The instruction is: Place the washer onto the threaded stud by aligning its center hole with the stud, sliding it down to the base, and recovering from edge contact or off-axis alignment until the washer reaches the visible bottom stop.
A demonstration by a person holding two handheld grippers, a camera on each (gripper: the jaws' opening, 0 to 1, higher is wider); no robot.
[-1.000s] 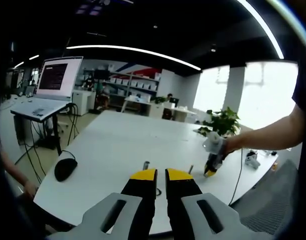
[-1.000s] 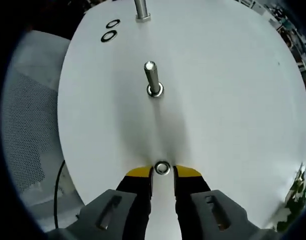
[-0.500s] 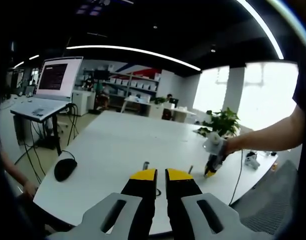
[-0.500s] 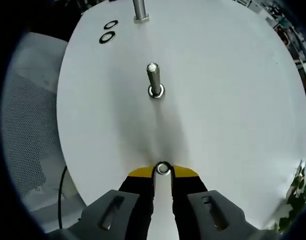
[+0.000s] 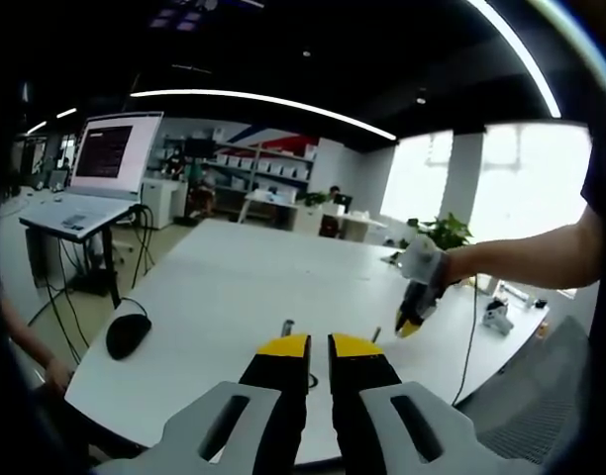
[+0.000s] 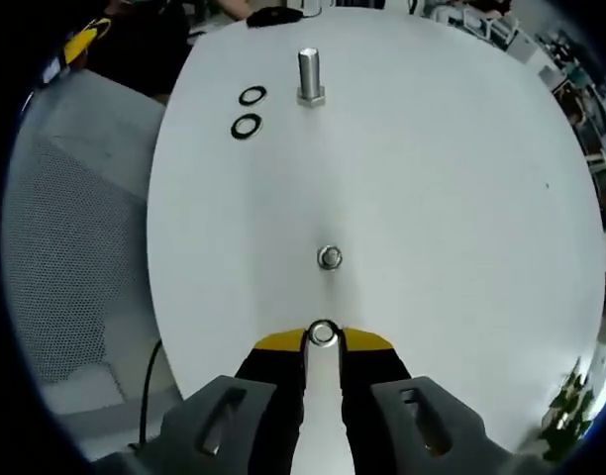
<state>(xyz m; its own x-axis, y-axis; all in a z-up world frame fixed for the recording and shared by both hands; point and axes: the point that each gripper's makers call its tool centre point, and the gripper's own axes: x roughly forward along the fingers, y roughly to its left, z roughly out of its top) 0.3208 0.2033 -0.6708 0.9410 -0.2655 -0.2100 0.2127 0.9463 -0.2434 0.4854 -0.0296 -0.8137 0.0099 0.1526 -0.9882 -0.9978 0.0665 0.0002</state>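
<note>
My right gripper [image 6: 323,342] is shut on a small metal washer [image 6: 323,333], pinched at its edges between the yellow tips. Just ahead of it stands the threaded stud [image 6: 330,258], seen almost end-on from above on the white table [image 6: 461,198]. The washer hangs above the table and a little short of the stud top, apart from it. In the left gripper view the right gripper [image 5: 411,322] hovers over the table in a person's hand, above a stud [image 5: 376,334]. My left gripper [image 5: 319,345] is shut with nothing in it, held off the near table edge.
A second, thicker stud [image 6: 310,77] stands farther along the table, with two loose washers [image 6: 249,111] beside it. A mesh chair [image 6: 65,247] sits off the table's edge. A mouse [image 5: 128,333], a laptop on a stand [image 5: 95,173] and a potted plant [image 5: 442,237] lie around the table.
The right gripper has risen and moved forward with the washer, so the stud now shows end-on close to the tips. The left gripper has held still.
</note>
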